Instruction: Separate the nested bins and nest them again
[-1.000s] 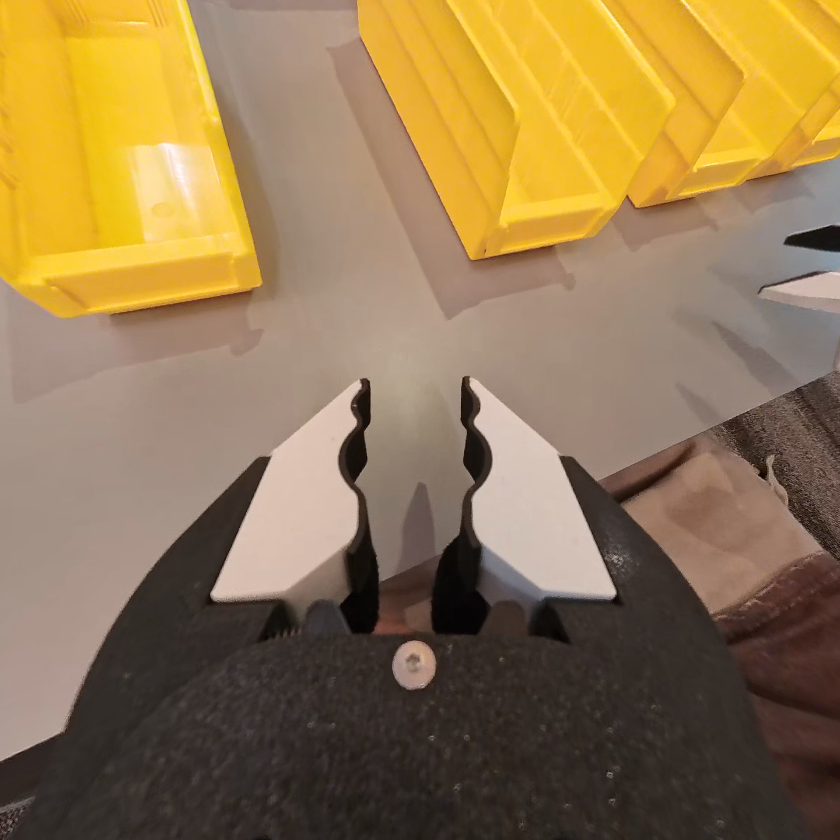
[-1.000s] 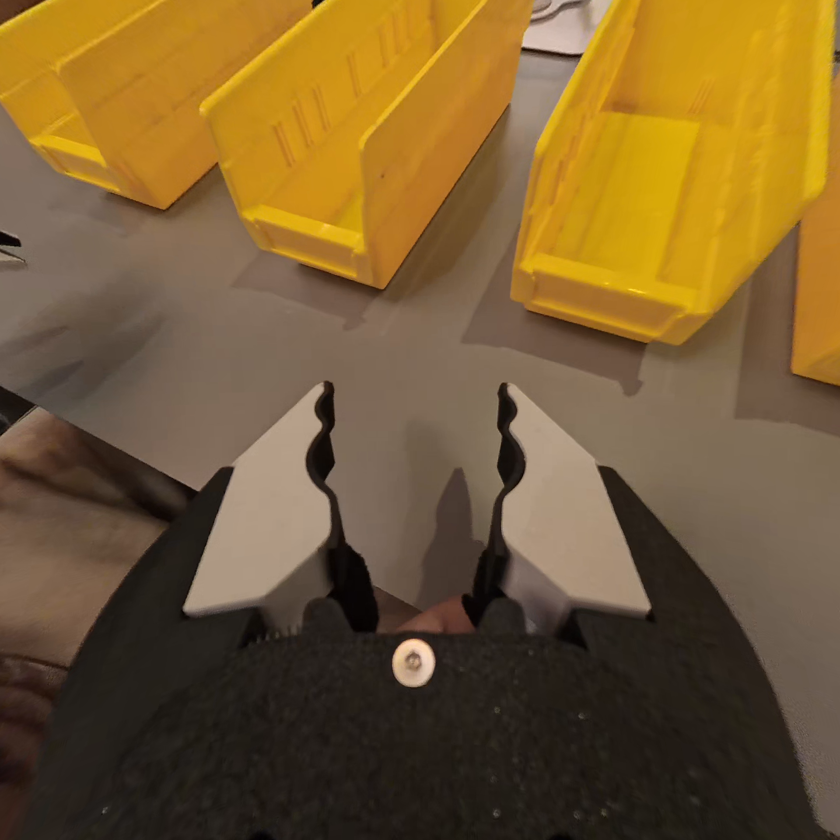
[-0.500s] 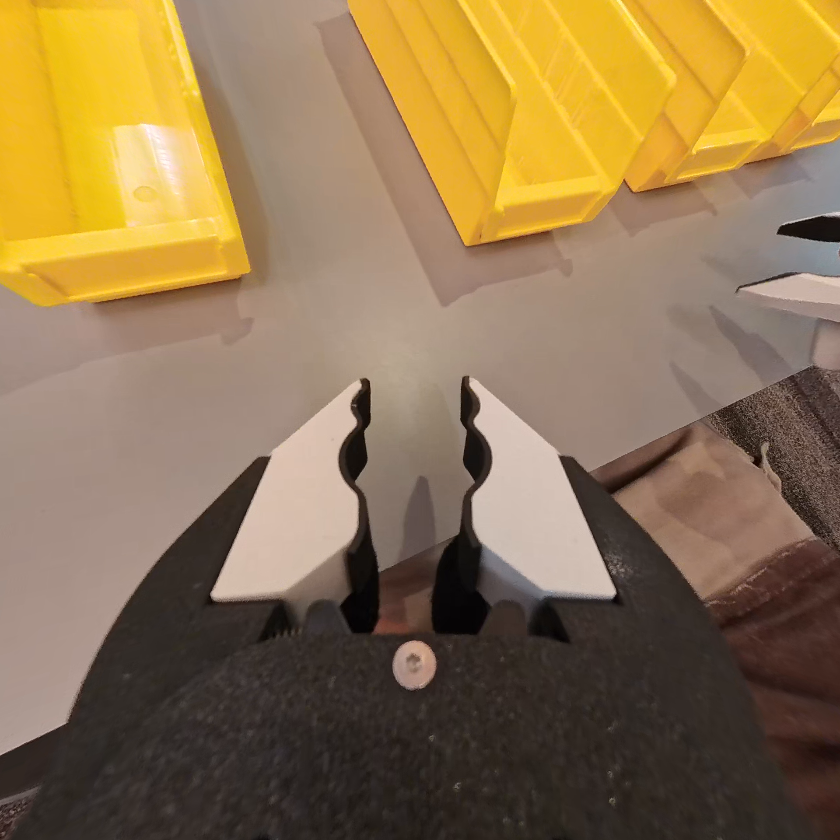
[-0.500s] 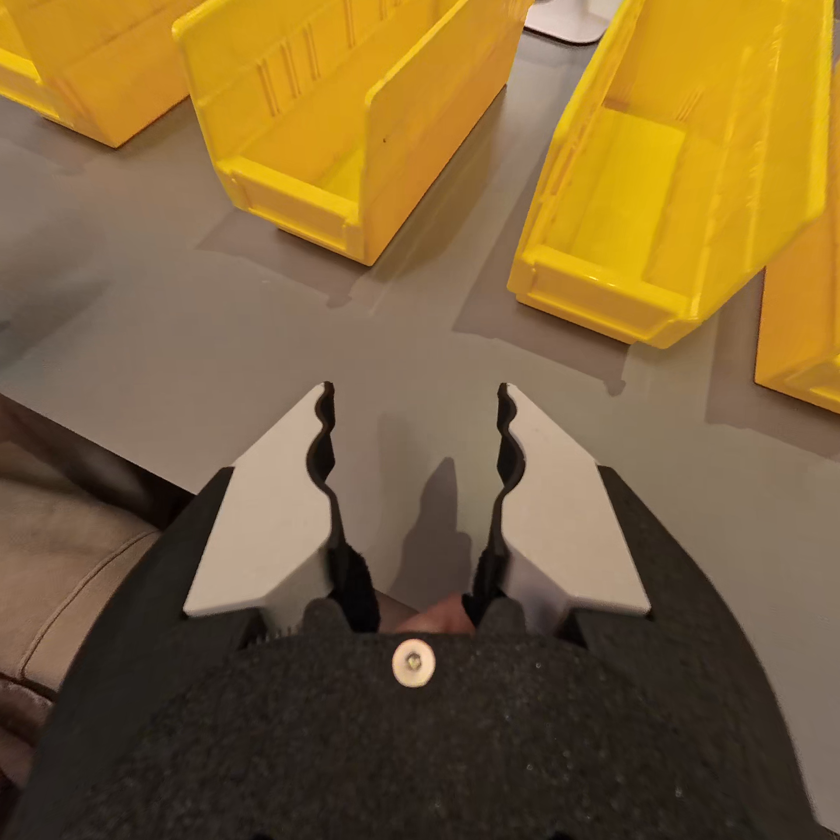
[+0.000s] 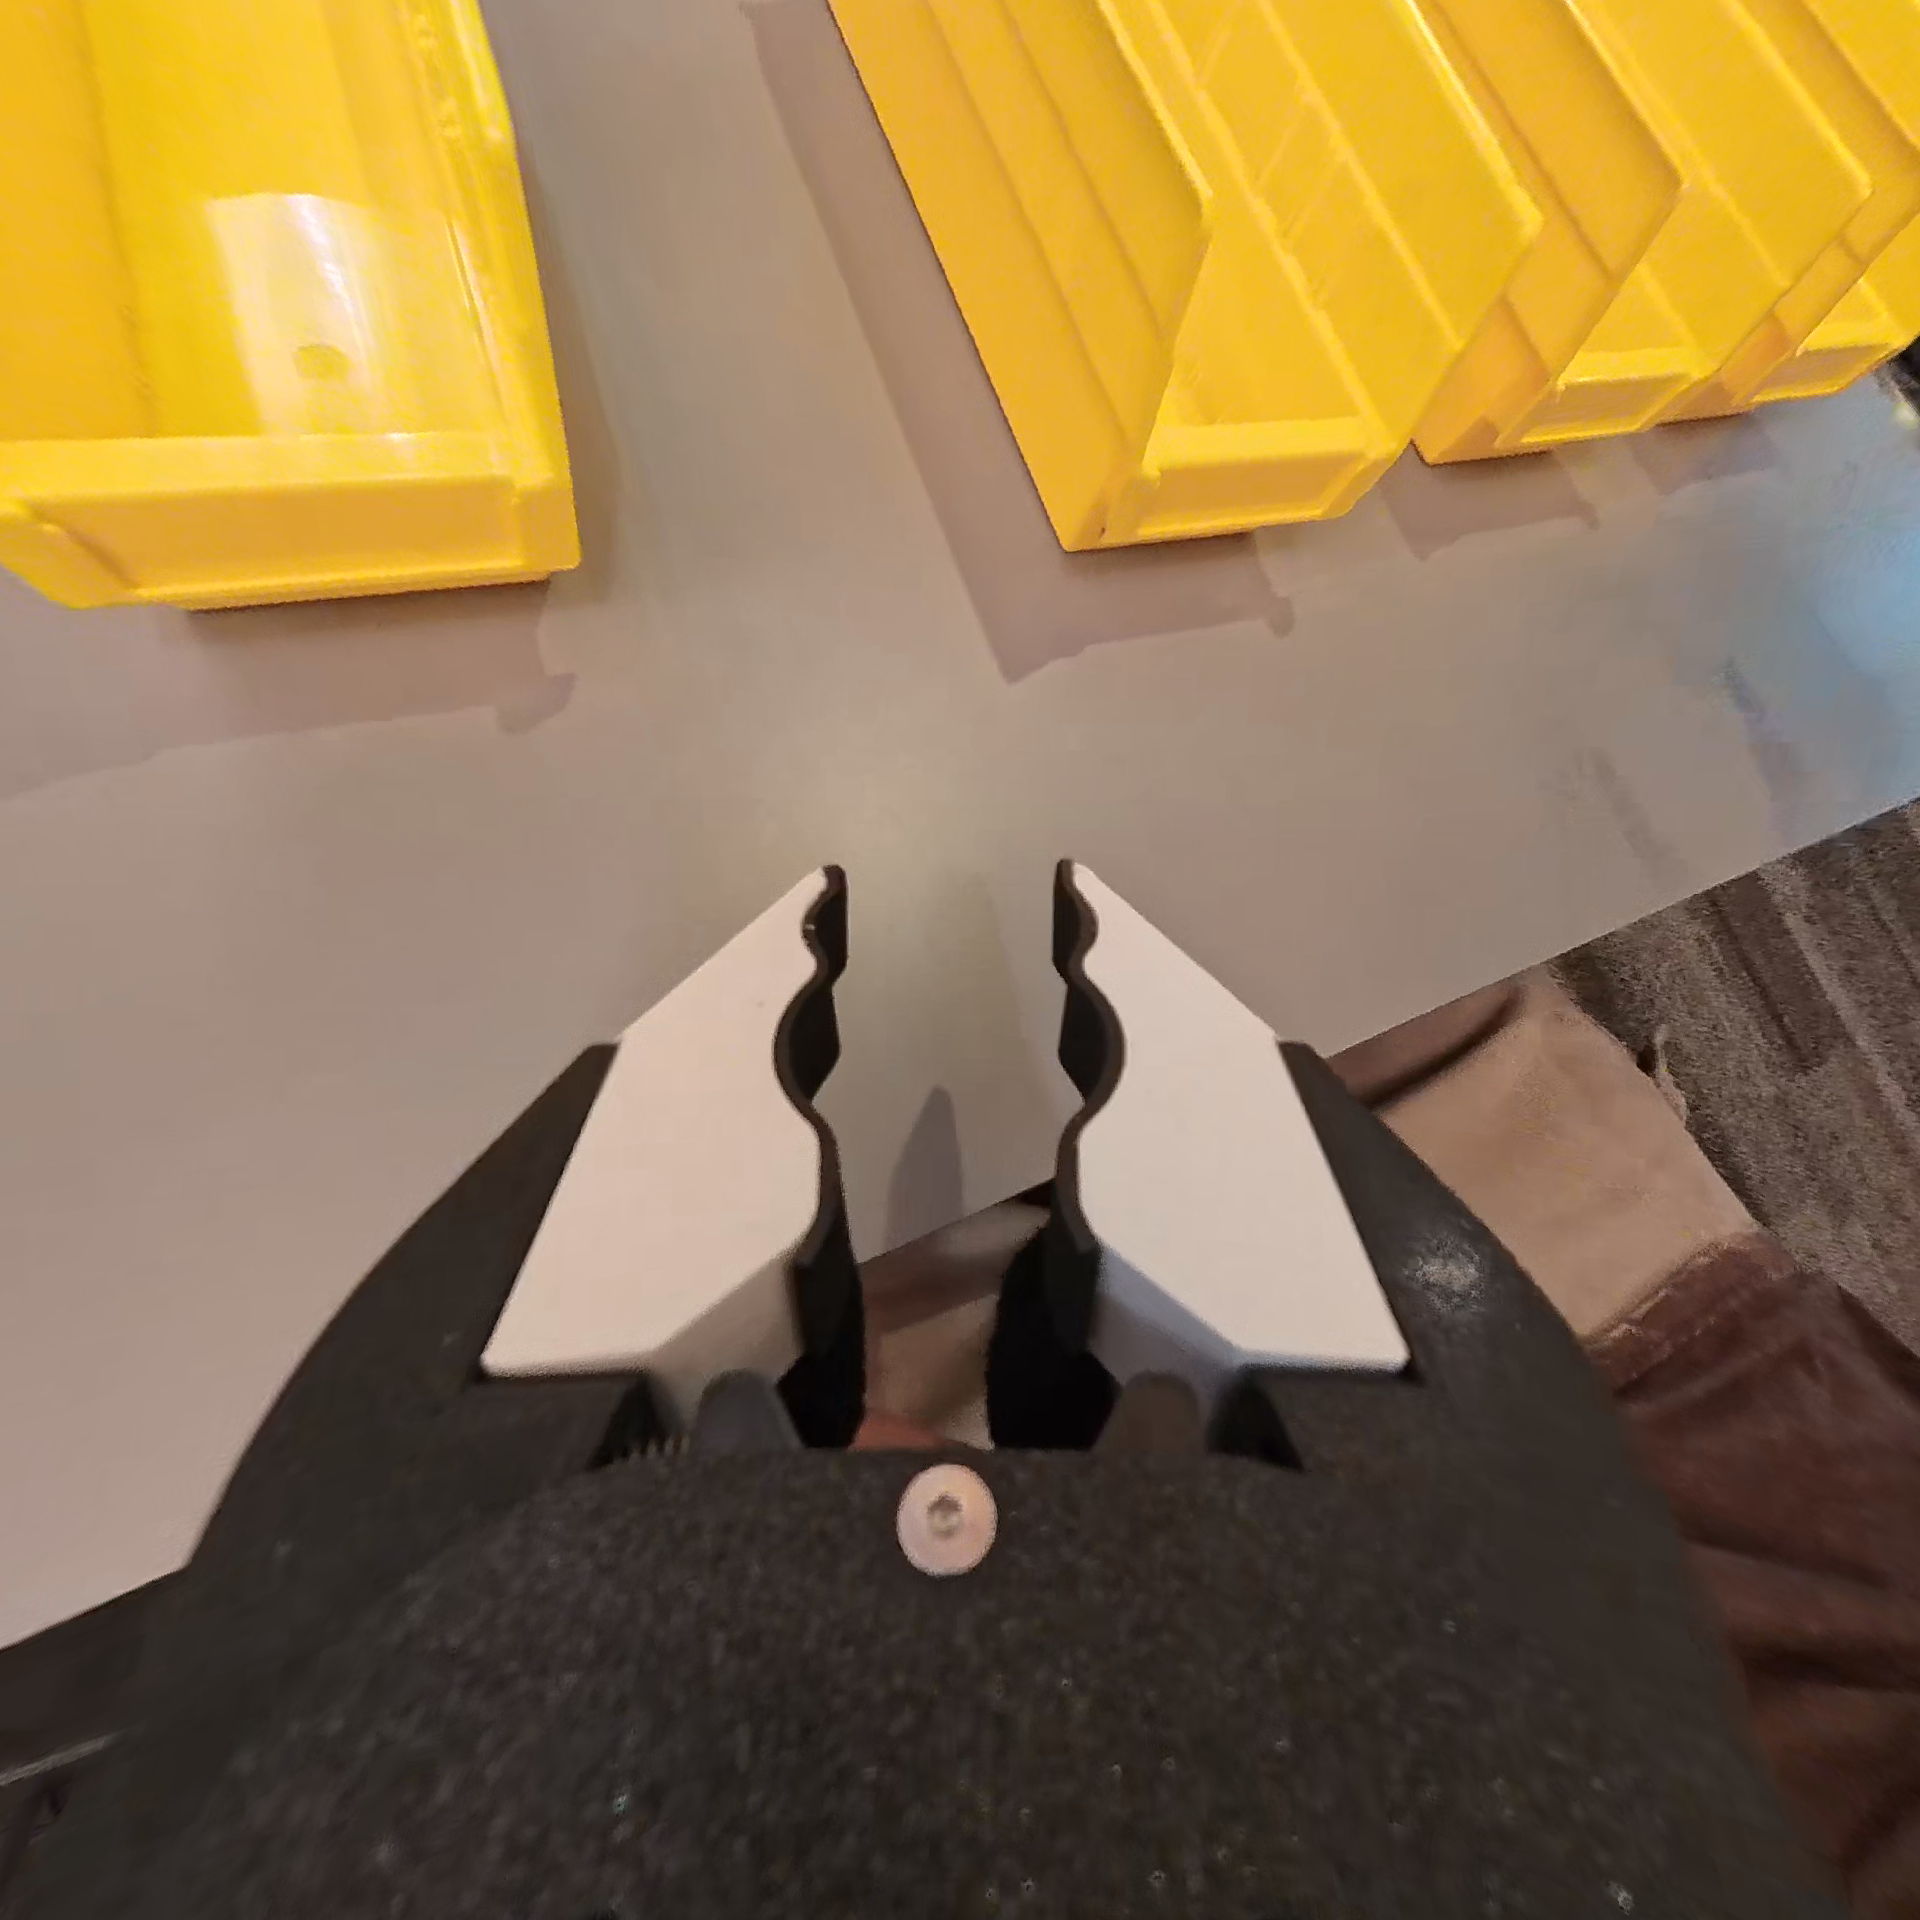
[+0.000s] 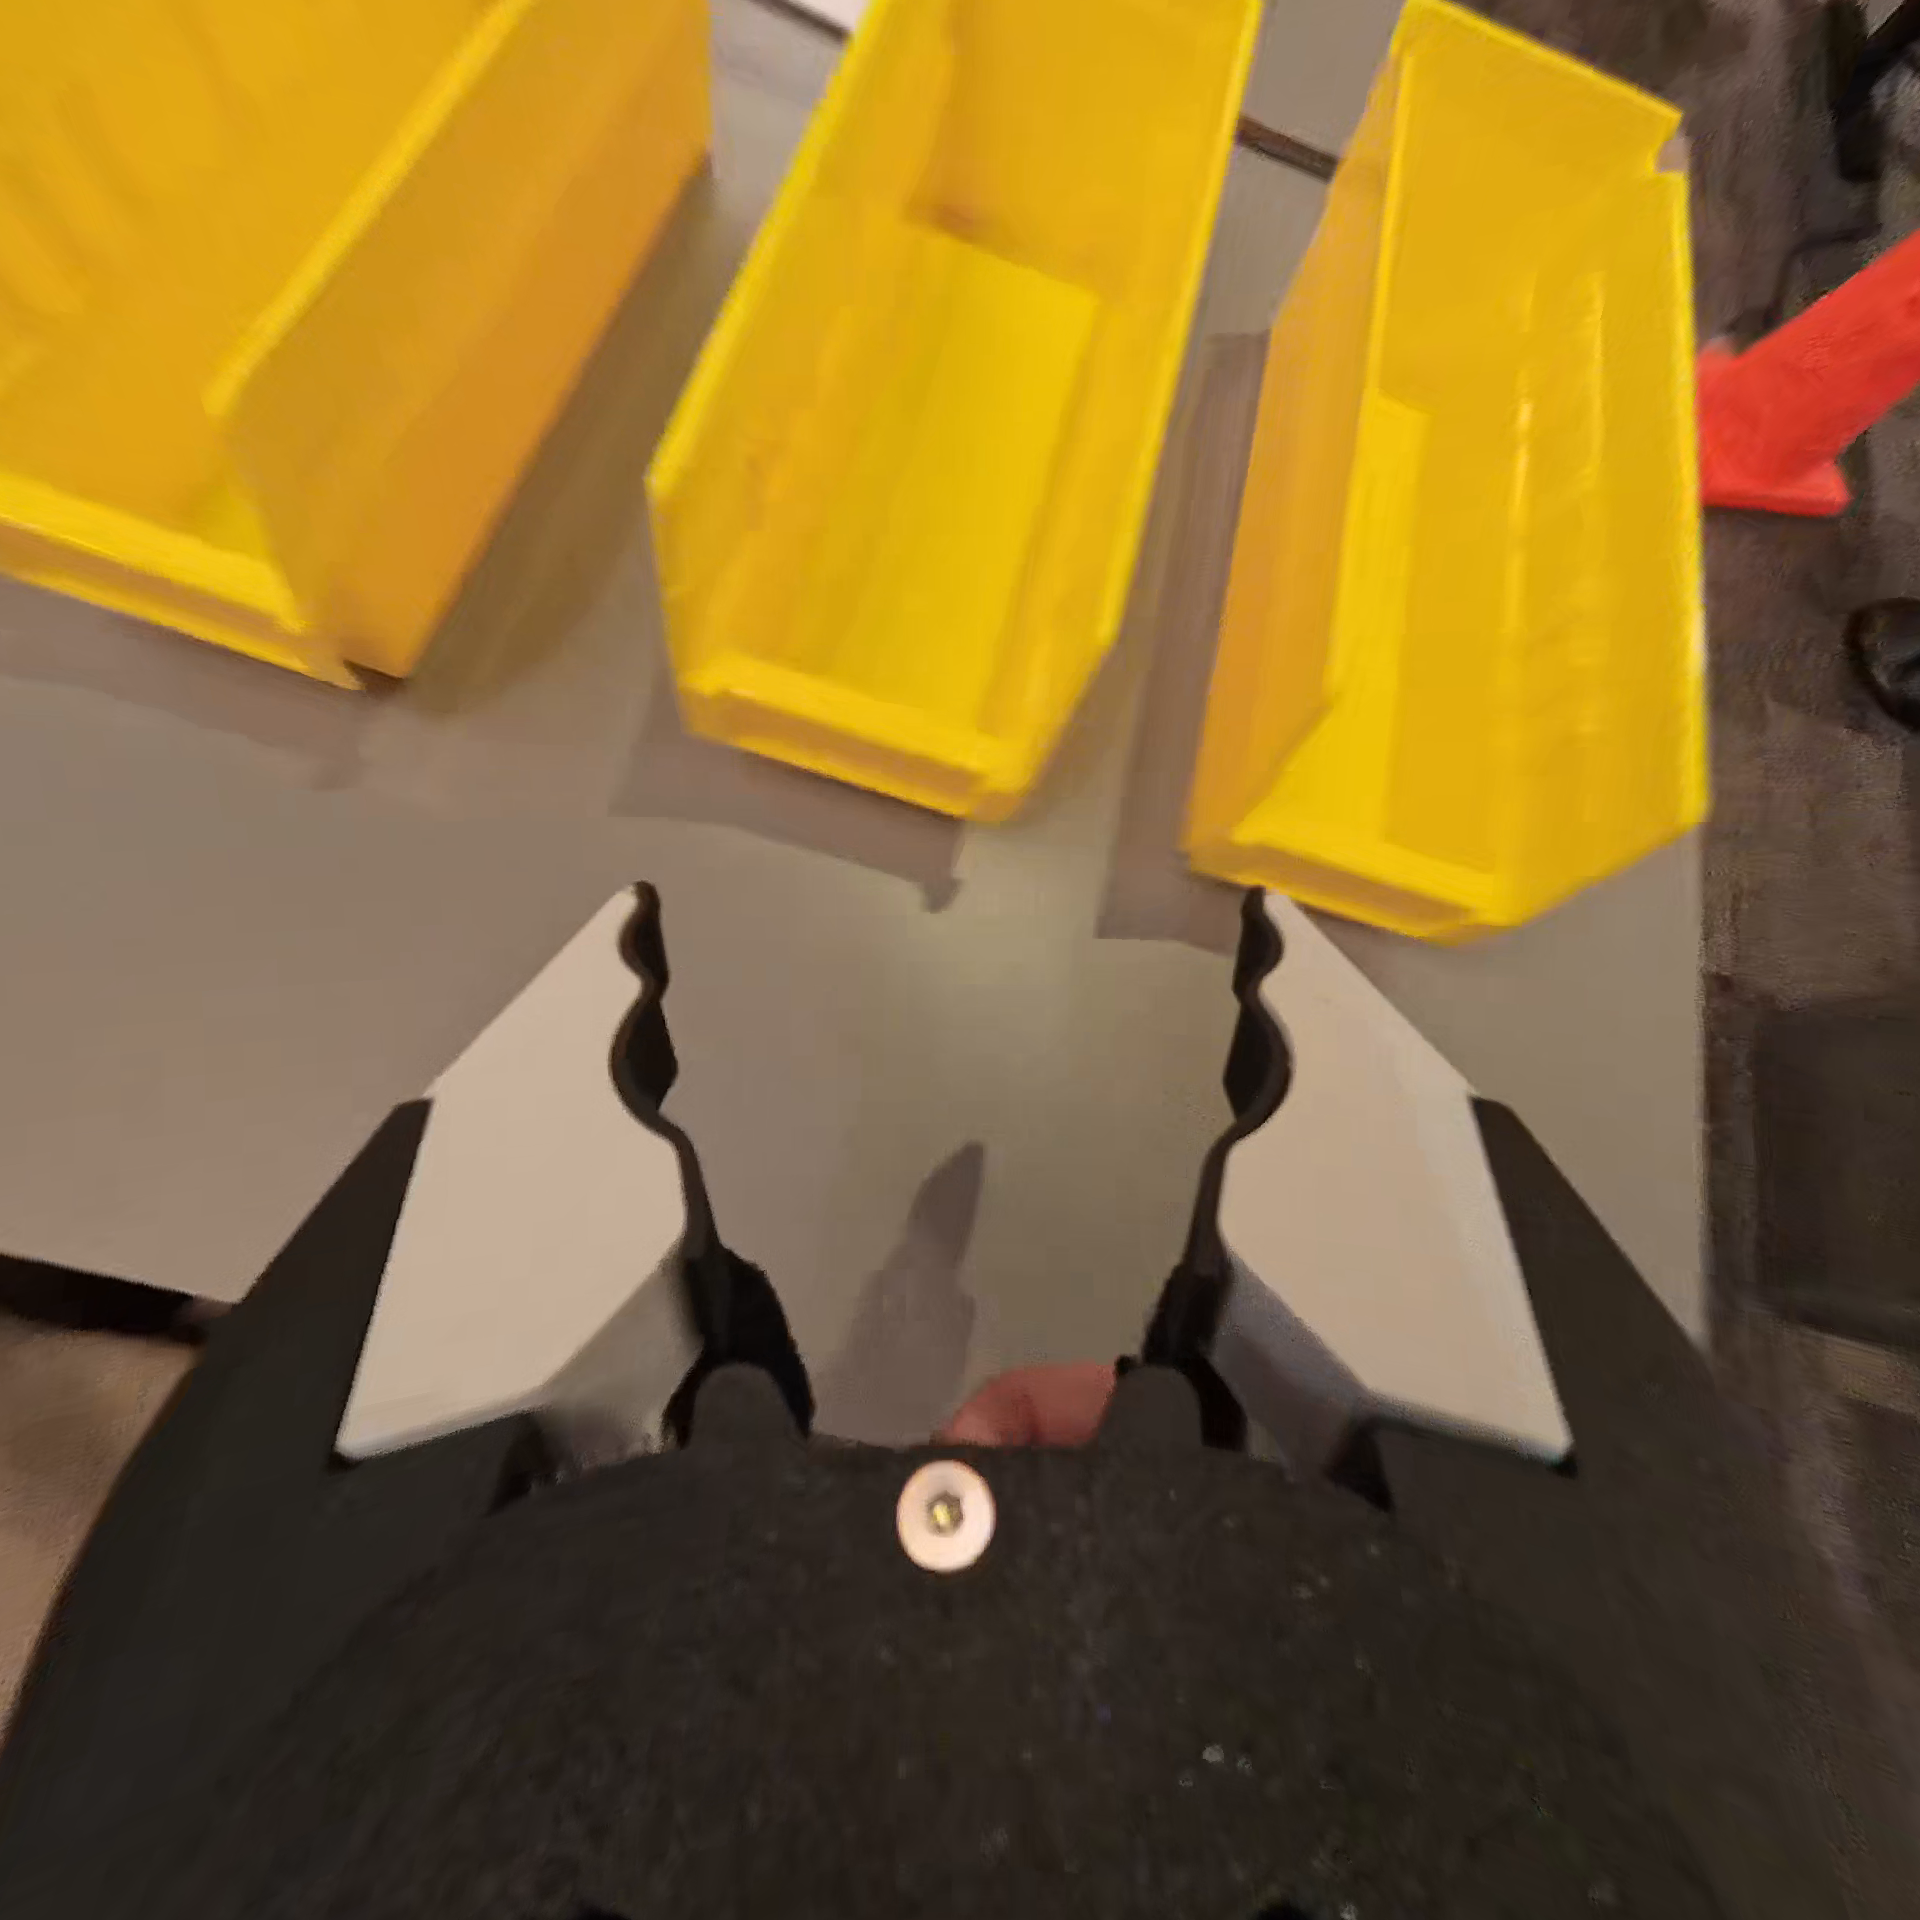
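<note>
The right gripper [image 6: 945, 904] hangs wide open over the grey table [image 6: 312, 935], facing three separate yellow bins [image 6: 914, 468]

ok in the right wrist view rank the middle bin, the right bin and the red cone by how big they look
1. middle bin and right bin: alike, no ranking
2. red cone: smallest, though farther off and cut by the frame edge

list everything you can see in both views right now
yellow plastic bins: three in the right wrist view, open tops up, side by side and apart on the table; four in the left wrist view, one apart at left, three overlapping at right; which bins appear in both views is unclear
grey table: one, under the bins
red object: one, on the floor past the table's right edge
left gripper: black with white fingers, jaws open, empty
right gripper: same build, jaws wide open, empty
</note>
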A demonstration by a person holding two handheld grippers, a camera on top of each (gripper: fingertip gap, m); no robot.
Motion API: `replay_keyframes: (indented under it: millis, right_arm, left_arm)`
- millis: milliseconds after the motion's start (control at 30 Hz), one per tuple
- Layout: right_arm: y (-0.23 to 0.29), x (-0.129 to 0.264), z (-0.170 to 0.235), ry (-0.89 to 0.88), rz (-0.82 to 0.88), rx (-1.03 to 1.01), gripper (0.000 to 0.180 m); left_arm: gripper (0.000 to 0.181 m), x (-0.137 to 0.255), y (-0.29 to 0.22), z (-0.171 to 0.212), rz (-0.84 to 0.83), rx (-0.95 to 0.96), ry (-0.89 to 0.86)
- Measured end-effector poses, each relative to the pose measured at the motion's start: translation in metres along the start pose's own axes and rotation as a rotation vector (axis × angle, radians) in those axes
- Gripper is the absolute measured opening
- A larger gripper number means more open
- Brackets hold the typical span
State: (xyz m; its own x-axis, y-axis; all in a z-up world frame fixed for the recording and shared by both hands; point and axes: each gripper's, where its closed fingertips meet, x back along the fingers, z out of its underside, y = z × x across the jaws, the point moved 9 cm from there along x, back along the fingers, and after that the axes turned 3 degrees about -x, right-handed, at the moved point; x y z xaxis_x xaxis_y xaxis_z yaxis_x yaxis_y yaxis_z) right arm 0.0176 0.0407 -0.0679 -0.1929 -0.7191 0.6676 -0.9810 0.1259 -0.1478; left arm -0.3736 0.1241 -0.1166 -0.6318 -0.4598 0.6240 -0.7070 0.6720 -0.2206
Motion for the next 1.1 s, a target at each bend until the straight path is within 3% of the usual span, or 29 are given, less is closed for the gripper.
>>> replay_keyframes:
  millis: [167,367,433,533,667,833,933,1100]
  right_arm:
    - [-0.086,-0.018,-0.061,0.060,0.146,-0.008,0.104]
    - [-0.153,-0.108,-0.119,0.395,-0.050,-0.217,0.135]
    - [-0.164,-0.135,-0.134,0.455,-0.056,-0.244,0.136]
    - [-0.168,-0.168,-0.140,0.571,-0.030,-0.263,0.138]
    - [-0.156,-0.196,-0.113,0.783,0.018,-0.168,0.136]
    - [-0.160,-0.190,-0.117,0.765,0.036,-0.251,0.104]
    - [-0.168,-0.170,-0.126,0.731,0.034,-0.320,0.099]
    - [-0.168,-0.116,-0.172,0.677,0.103,-0.257,0.097]
  left_arm:
    - [0.038,-0.006,-0.007,0.002,0.080,0.029,0.031]
    - [0.038,-0.007,-0.011,0.002,0.107,0.017,0.039]
    - [0.038,-0.007,-0.010,0.003,0.122,0.034,0.046]
    - [0.038,-0.006,-0.008,0.003,0.130,0.050,0.047]
    - [0.038,-0.005,-0.005,0.004,0.132,0.061,0.048]
    - [0.038,-0.006,-0.004,0.004,0.141,0.069,0.051]
    - [0.038,-0.005,-0.004,0.004,0.148,0.069,0.048]
    - [0.038,-0.006,-0.008,0.002,0.147,0.049,0.043]
